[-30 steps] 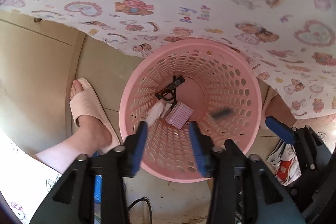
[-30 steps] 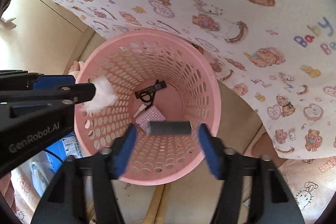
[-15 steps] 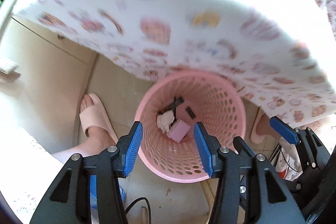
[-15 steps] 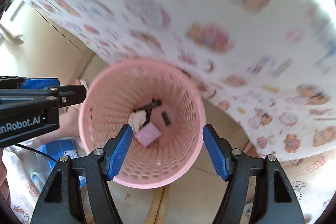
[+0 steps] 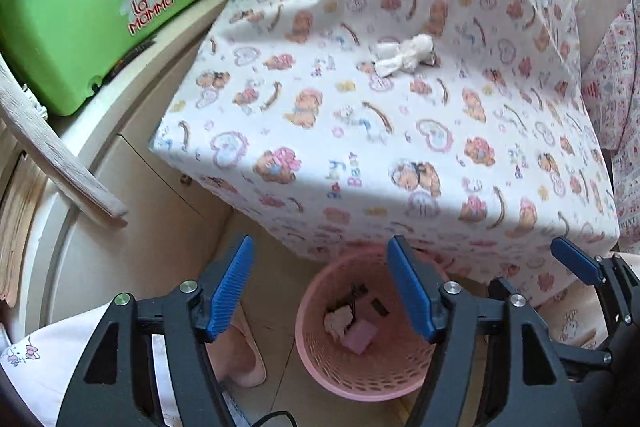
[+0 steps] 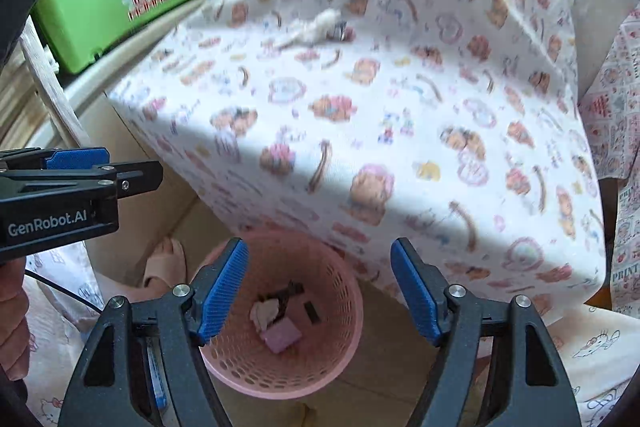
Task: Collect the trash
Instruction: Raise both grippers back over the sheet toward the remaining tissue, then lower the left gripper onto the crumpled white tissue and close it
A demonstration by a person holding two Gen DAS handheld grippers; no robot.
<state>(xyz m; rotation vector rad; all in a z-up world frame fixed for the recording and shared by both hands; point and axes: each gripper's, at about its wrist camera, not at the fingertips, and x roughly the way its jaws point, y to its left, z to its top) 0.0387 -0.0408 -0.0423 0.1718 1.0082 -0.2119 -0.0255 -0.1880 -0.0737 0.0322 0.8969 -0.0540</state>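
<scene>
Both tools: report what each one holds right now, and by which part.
Nothing is held. The left tool and the right tool both stand open and empty above the pink basket; the left tool's jaws have just been opening.

Far rim of the pink perforated plastic basket hidden under the overhanging bear-print white tablecloth, small dark item behind the crumpled white tissue unidentifiable, right-wrist view motion-blurred, green plastic bin cropped at frame edge.

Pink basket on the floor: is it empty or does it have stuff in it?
Not empty. The pink basket holds a crumpled tissue, a pink packet and dark bits.
</scene>
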